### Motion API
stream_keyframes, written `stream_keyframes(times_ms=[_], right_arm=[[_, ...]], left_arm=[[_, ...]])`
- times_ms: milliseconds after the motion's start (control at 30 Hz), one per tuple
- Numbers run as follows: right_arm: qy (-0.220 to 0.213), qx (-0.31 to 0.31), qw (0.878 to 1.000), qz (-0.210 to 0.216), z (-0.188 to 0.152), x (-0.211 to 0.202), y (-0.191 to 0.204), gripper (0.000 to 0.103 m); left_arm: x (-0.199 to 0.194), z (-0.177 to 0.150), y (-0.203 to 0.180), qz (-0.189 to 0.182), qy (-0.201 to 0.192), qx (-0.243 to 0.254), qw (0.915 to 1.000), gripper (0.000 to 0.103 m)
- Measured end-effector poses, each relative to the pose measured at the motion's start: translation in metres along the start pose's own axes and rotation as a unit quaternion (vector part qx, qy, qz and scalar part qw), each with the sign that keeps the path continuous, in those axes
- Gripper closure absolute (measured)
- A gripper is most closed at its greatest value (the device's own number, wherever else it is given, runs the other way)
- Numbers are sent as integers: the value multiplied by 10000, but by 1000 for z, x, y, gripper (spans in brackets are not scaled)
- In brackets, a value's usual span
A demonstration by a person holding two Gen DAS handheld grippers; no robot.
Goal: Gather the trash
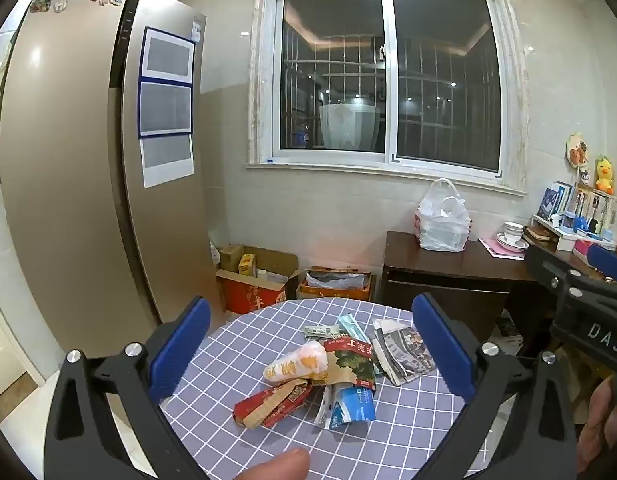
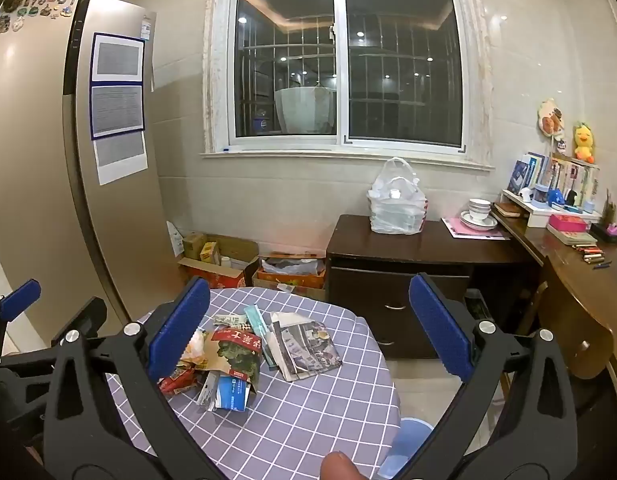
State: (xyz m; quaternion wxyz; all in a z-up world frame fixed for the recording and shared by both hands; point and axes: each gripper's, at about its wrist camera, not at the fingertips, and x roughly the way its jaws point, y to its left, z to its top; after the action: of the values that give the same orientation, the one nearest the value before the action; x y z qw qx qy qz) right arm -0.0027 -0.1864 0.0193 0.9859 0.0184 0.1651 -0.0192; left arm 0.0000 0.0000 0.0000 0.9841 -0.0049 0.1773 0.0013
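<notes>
Two grippers, the left gripper (image 1: 308, 344) and the right gripper (image 2: 308, 328), stand wide and hold nothing above the round table (image 1: 388, 432). We see the trash pile (image 1: 328, 372) lying in its middle, with folded newspaper (image 2: 306, 350) beside. We think thin wrappers may slip or scatter if we pinch them badly.

Ahead of the jaws, on one round worktop (image 1: 388, 432): one red snack wrapper (image 1: 272, 402), one white-and-orange packet (image 1: 296, 366), one brown-and-green paper bag (image 1: 350, 362), one blue-and-white pouch (image 1: 348, 406), one folded newspaper (image 1: 404, 350). Beyond, two open cardboard boxes (image 1: 254, 280), one white plastic bag (image 1: 442, 218), one yellow duck toy (image 1: 604, 172).
</notes>
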Motion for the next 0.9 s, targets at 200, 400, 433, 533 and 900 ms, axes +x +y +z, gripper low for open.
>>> stream_keyframes(times_ms=[200, 400, 433, 533, 900], right_arm=[[-2, -35, 10000, -19, 1, 0, 1, 5], [13, -7, 10000, -34, 3, 4, -1, 5], [24, 5, 10000, -37, 4, 6, -1, 5], [37, 31, 10000, -38, 2, 3, -4, 5], [41, 41, 10000, -26, -1, 7, -7, 5]], left_arm=[[2, 4, 2, -13, 27, 14, 10000, 4], [1, 2, -1, 29, -60, 60, 10000, 4], [3, 0, -3, 39, -48, 69, 10000, 4], [3, -1, -2, 37, -51, 74, 10000, 4], [5, -2, 2, -27, -21, 29, 10000, 4]])
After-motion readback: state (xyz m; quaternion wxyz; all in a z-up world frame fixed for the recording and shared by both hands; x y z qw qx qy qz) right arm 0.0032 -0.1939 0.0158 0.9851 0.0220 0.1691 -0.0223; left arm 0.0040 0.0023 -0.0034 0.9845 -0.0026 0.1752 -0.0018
